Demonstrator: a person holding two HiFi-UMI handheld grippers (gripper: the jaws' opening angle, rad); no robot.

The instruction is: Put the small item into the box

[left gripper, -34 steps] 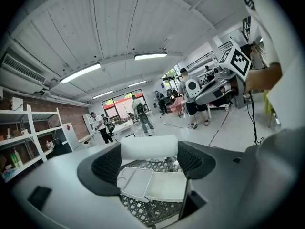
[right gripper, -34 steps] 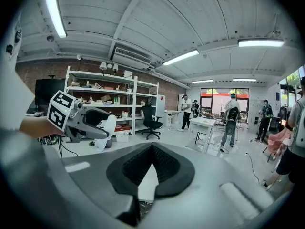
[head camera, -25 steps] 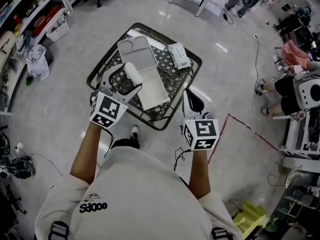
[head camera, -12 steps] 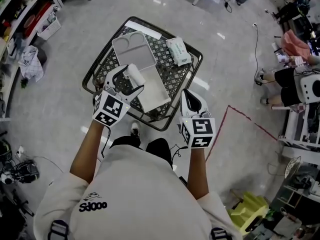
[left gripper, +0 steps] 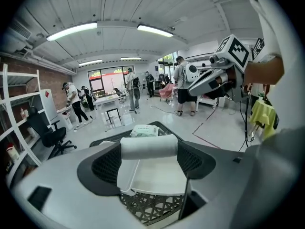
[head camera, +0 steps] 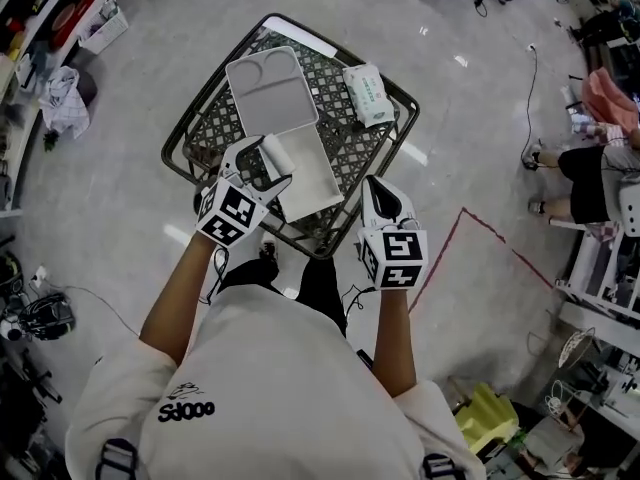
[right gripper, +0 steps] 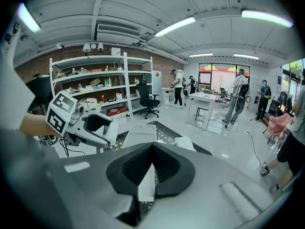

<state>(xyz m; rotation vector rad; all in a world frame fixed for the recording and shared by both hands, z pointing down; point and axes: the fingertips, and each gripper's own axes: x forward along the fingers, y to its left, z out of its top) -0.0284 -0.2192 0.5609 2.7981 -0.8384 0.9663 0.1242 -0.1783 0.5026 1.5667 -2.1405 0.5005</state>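
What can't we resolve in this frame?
White box floor under the white roll: head view, covered by left tool and roll.
Wipes pack print: head view, too small; left gripper view, partly behind the roll.
Same box, right gripper view: mostly blocked by the shut right tool.

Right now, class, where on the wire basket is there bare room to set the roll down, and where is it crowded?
Free: the white box floor, right of the left gripper holding the white roll; bare mesh between box, wipes pack and the basket's right rim. Crowded: the far side, filled by the divided tray and wipes.
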